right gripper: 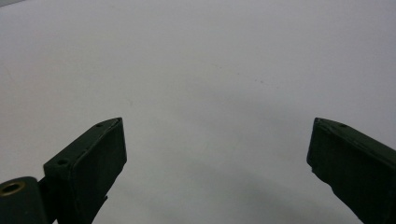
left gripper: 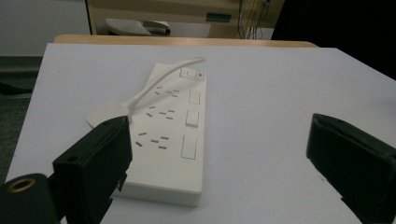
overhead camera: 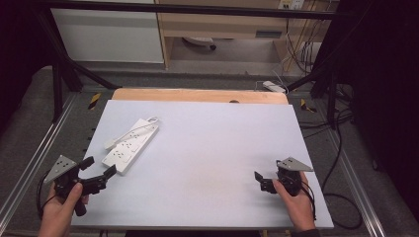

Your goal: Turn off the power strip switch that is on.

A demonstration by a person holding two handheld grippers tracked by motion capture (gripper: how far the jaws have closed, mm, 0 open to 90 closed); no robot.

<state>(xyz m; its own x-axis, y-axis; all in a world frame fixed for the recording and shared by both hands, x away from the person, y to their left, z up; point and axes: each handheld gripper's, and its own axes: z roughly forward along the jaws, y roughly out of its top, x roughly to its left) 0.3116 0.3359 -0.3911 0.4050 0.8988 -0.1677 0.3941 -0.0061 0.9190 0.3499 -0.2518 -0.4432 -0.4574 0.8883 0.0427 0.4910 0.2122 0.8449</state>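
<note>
We start w/ the white power strip (overhead camera: pixel 131 145), which lies flat on the pale table top (overhead camera: pixel 212 148), at approx. 10 o'clock from the table centre in the high view. Its long axis runs diagonally, near end toward 7 o'clock, far end toward 1 o'clock. In the left gripper view we see three socket groups along its left side, a column of rectangular switches along its right side, and a small switch w/ a red dot at the far end. A short white cord (left gripper: pixel 154 84) leaves the far end, curves back over the strip and ends in a flat white plug (left gripper: pixel 105 113) resting at the strip's left edge.

The left gripper (overhead camera: pixel 99 172) sits at approx. 7 o'clock from the strip, held in the left hand (overhead camera: pixel 62 210) over the table's left edge. Its jaws are spread wide apart, nothing between them; one jaw tip is just beside the strip's near end. We cannot tell if it touches.

The right gripper (overhead camera: pixel 261 180) is well apart from the strip, at approx. 4 o'clock from the table centre, held in the right hand (overhead camera: pixel 296 202). Its jaws are likewise spread wide, w/ bare table surface between them in the right gripper view.

Beyond the table's far edge we see a wooden board (overhead camera: pixel 197 95), and at 1 o'clock a second white strip (overhead camera: pixel 273 87) w/ cables on the floor.
</note>
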